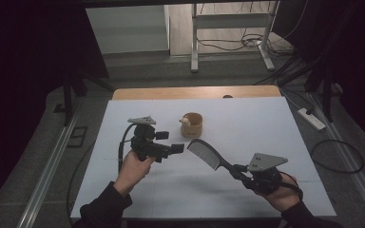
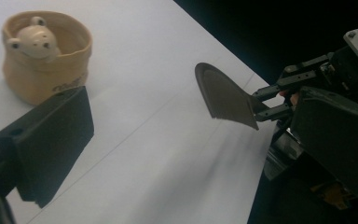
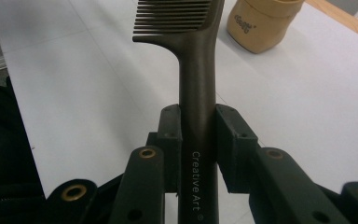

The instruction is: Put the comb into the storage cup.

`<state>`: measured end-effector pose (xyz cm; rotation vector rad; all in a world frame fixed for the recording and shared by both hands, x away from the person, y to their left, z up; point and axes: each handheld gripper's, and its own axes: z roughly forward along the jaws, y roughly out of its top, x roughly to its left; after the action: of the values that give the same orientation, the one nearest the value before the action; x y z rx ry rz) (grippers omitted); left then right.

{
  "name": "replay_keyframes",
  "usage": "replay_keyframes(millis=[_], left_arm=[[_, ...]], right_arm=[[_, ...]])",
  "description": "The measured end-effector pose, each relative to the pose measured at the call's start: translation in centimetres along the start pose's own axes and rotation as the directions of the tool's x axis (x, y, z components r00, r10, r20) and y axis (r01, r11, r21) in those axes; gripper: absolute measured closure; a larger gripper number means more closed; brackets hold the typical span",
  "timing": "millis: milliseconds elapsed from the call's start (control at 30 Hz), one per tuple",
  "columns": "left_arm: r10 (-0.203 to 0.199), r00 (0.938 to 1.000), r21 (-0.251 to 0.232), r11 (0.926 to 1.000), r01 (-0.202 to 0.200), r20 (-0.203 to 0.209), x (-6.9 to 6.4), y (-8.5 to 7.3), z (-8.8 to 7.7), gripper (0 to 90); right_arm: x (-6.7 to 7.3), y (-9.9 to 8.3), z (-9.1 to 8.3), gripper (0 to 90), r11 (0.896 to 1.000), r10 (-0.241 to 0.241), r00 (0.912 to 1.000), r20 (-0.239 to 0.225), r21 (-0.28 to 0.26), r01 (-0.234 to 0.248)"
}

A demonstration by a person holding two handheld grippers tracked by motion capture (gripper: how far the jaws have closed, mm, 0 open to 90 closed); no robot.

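Left gripper view: upper left, a tan, soft-looking pot [image 2: 46, 56] holds a pale frog figure [image 2: 31, 41]. The right gripper [image 3: 198, 140] is clamped on the smooth dark comb [image 3: 196, 84] at frame centre. The left gripper [image 1: 176, 148] has its jaws apart, holding nothing.

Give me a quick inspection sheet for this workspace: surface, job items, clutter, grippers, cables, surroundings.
Surface: white sheet over a wooden table; wood edge shows at the far side.
Job's things: dark comb held off the sheet by its handle, teeth end toward the cup. Tan cup upright near the middle, a small pale frog figure inside.
Clutter: nothing seen.
Grippers: right gripper shut on the comb handle. Left gripper holds nothing, points toward the comb; one jaw seen, opening unclear.
Cables: a black cable loops from the left gripper; loose cables on the floor at right.
Surroundings: power strip on the floor, metal frame beyond the table, dark drapes at the sides.
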<state>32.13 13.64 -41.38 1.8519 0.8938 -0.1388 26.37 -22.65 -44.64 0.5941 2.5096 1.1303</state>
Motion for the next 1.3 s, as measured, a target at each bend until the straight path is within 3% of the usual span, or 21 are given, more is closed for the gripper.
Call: replay_keyframes(millis=[400, 900, 1300], left_arm=[[-0.015, 0.9976, 0.027, 0.9996, 0.013, 0.068, -0.2, 0.6, 1.5, 0.0], [-0.061, 0.9873, 0.047, 0.9974, 0.055, 0.147, -0.4, 0.9, 3.0, 0.0], [-0.061, 0.9816, 0.078, 0.9958, 0.048, 0.181, -1.1, 1.2, 3.9, 0.0]], right_arm=[[0.8, 0.4, 0.1, 72.2, 0.999, -0.029, 0.9994, -0.016, -0.026, 0.029], [1.9, 1.0, 0.1, 72.2, 0.996, -0.065, 0.9975, -0.028, -0.058, 0.063], [2.7, 1.3, 0.1, 72.2, 0.992, -0.104, 0.9942, -0.028, -0.074, 0.101]])
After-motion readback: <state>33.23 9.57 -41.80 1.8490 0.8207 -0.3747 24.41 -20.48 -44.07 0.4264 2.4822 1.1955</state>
